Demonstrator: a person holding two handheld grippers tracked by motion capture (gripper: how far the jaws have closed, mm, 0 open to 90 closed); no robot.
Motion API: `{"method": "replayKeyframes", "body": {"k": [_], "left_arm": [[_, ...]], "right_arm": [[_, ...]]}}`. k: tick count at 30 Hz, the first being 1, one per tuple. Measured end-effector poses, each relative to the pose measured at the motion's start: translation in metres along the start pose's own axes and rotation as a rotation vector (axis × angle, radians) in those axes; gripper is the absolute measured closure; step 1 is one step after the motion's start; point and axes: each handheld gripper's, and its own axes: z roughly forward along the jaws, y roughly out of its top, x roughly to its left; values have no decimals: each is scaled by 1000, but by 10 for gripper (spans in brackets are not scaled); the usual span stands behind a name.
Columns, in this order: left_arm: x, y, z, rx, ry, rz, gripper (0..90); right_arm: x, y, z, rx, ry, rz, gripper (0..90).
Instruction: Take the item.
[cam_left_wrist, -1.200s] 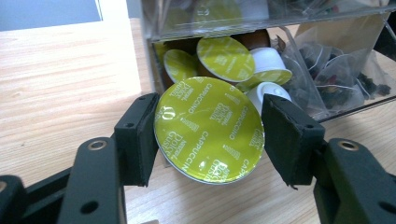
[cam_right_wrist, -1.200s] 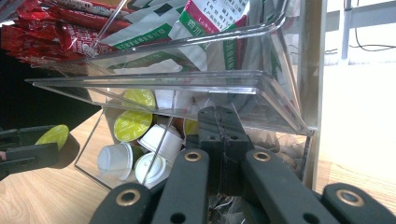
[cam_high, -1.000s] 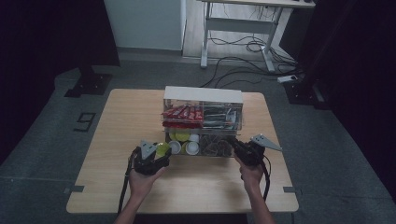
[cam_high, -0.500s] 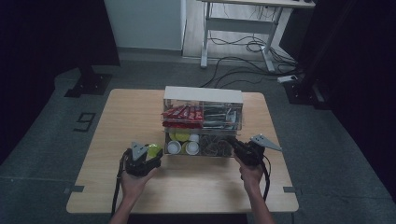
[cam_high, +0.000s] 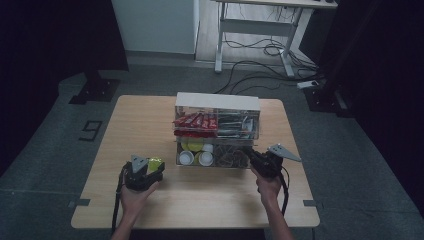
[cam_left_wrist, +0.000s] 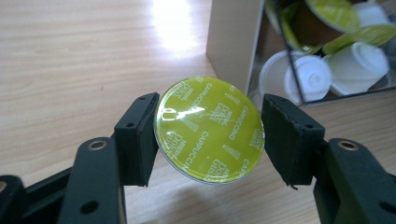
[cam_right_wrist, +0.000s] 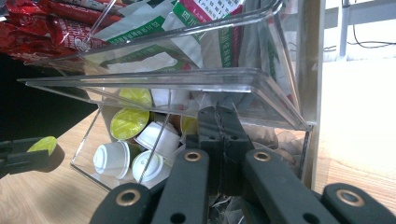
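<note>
A green-lidded cappuccino capsule (cam_left_wrist: 210, 128) sits tilted between the jaws of my left gripper (cam_left_wrist: 211, 136), which is shut on it. In the high view this left gripper (cam_high: 150, 170) hovers over the table to the left of the clear organizer (cam_high: 217, 102), with the capsule (cam_high: 154, 163) at its tip. My right gripper (cam_right_wrist: 222, 115) has its jaws pressed together under the organizer's raised clear flap (cam_right_wrist: 187, 84), at the lower compartment's mouth. In the high view the right gripper (cam_high: 256, 159) touches the organizer's front right corner.
The lower compartment holds several white and green capsules (cam_right_wrist: 135, 149) and brown pods. Red packets (cam_high: 195, 121) and sachets fill the upper tier. The wooden table (cam_high: 135, 125) has bare room on its left half and along the front edge.
My left gripper has drawn back to the left and toward the person, away from the organizer, with the green capsule in it. The right gripper has stayed at the organizer.
</note>
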Motion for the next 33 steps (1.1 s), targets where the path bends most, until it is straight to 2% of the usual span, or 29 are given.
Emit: {"method": "replayKeyframes", "body": {"k": [17,33], "left_arm": [[22,-18,7,66,30,-40,396],[26,-25,17,143,40,-26,395]], "right_arm": [[0,-1,1,3,-2,-1,888],[-1,-1,1,8,-5,-6,888]]}}
